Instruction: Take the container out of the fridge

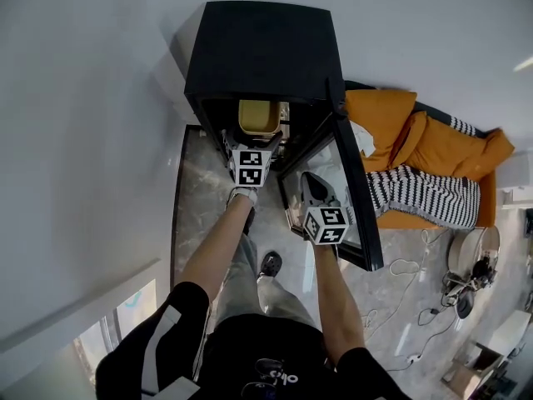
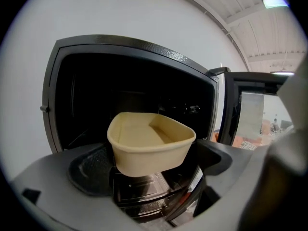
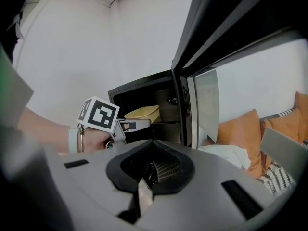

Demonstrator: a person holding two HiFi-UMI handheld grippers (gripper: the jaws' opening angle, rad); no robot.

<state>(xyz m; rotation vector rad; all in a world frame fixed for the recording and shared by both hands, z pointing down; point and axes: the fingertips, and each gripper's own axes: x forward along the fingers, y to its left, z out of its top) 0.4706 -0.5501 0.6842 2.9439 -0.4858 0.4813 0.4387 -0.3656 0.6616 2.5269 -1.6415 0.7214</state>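
Left gripper gaping wide around cream container sitting at fridge front edge, right gripper hanging closed, empty, beside open door

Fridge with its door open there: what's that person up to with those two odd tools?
A person stands at a small black fridge with its door swung open, holding a claw in each hand. The left claw is wide open and reaching in towards a cream plastic container on the shelf. The container sits between the jaws but is not gripped yet. The right claw is shut and waits beside the open door.
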